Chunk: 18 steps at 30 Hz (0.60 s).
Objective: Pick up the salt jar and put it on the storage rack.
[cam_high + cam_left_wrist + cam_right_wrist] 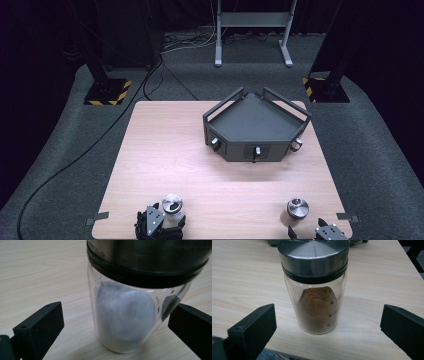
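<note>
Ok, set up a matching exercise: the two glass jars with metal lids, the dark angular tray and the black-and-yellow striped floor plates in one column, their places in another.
Things:
1. glass jar of white powder with a metal lid
2. glass jar of brown powder with a metal lid
3. dark angular tray with rails and knobs
4. black-and-yellow striped floor plates

Places:
A. far half of the wooden table
B. between the open left gripper jaws
C. carpet beyond the table
D. ahead of the open right gripper

Pairs: 1-B, 2-D, 3-A, 4-C
</note>
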Motion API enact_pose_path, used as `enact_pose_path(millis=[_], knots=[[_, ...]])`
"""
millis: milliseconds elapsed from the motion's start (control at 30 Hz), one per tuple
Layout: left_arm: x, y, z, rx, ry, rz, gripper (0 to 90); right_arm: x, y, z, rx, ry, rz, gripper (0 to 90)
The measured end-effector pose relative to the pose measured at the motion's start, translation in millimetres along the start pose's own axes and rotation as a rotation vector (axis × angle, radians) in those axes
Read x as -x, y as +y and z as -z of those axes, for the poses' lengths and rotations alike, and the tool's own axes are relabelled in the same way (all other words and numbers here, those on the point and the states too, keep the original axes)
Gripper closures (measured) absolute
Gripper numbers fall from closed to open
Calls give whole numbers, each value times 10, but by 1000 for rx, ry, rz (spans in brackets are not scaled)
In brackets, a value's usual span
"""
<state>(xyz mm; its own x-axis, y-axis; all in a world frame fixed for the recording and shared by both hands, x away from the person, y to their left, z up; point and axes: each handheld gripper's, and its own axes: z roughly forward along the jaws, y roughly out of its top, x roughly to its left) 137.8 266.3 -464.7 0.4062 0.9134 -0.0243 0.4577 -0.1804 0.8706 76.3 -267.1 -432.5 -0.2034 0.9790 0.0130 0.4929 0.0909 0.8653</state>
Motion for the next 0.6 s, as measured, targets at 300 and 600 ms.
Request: enact_pose_path(millis=[300, 600], knots=[[-4, 34, -79, -7, -7, 2, 1, 8, -3, -24, -8, 5, -4, 0], [7, 30, -117, 16, -12, 3, 67, 15, 0, -10, -5, 8, -3, 0]])
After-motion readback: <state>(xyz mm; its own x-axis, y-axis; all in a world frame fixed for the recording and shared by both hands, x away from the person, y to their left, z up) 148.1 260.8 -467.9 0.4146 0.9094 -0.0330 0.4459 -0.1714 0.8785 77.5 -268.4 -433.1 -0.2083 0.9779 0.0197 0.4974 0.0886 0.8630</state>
